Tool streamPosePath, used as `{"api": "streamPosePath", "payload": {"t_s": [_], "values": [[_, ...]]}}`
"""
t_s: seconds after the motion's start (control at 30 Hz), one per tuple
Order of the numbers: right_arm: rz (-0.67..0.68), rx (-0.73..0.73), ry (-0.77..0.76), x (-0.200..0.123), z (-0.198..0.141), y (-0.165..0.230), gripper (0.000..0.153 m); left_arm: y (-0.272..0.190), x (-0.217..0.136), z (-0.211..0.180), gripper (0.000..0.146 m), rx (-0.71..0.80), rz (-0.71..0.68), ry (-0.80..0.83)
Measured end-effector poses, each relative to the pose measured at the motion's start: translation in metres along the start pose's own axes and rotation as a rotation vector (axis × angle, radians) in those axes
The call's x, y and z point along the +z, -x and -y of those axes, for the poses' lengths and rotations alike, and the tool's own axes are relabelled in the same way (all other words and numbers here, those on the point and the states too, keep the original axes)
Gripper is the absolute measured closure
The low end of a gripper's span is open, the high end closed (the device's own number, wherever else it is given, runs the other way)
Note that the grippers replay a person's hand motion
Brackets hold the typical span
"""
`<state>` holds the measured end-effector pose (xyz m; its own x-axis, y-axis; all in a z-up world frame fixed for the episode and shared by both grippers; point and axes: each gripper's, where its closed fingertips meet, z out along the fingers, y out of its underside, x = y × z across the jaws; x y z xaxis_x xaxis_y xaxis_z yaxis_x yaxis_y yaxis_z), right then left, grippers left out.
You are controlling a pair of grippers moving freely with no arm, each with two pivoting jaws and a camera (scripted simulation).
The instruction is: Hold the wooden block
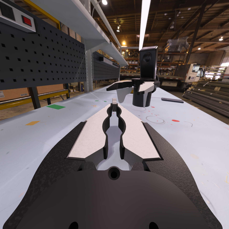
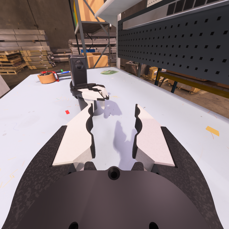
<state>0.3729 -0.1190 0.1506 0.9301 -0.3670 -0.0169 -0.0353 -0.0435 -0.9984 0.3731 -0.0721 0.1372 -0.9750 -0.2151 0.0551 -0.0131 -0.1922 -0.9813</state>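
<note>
My left gripper (image 1: pixel 114 104) is shut on a small greyish wooden block (image 1: pixel 114 107), pinched upright between its fingertips above the pale blue table (image 1: pixel 37 142). In the right wrist view the left gripper (image 2: pixel 105 95) shows farther off, with the block (image 2: pixel 103 93) at its tips and its shadow on the table. My right gripper (image 2: pixel 114 106) is open and empty, facing the left gripper over the table (image 2: pixel 161 99). It also shows in the left wrist view (image 1: pixel 122 90), beyond the block and to the right, with its jaws spread.
A dark pegboard (image 1: pixel 43 55) under a shelf runs along one side of the table. A tape dispenser (image 2: pixel 47 77) and pens lie at one end, and a dark phone (image 1: pixel 172 100) lies near the other. Coloured tape patches (image 1: pixel 55 106) and paint spots mark the tabletop.
</note>
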Motion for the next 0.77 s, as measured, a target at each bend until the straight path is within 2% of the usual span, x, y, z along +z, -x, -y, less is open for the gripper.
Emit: {"api": "streamPosePath", "payload": {"t_s": [0.23, 0.37, 0.53, 0.77], "values": [[0.016, -0.022, -0.004, 0.004, 0.0, 0.01, 0.083, -0.004, 0.005, -0.007, 0.141, 0.016, -0.009, 0.069], [-0.003, -0.025, 0.0, 0.002, 0.0, 0.006, 0.083, -0.003, 0.005, -0.007, 0.141, 0.009, -0.004, 0.065], [-0.008, 0.043, 0.038, 0.004, -0.007, 0.0, 0.083, 0.0, 0.002, -0.003, 0.141, -0.007, 0.005, 0.026], [-0.003, 0.019, 0.019, 0.004, -0.004, 0.006, 0.081, -0.003, 0.005, -0.006, 0.141, 0.008, -0.009, 0.054]]}}
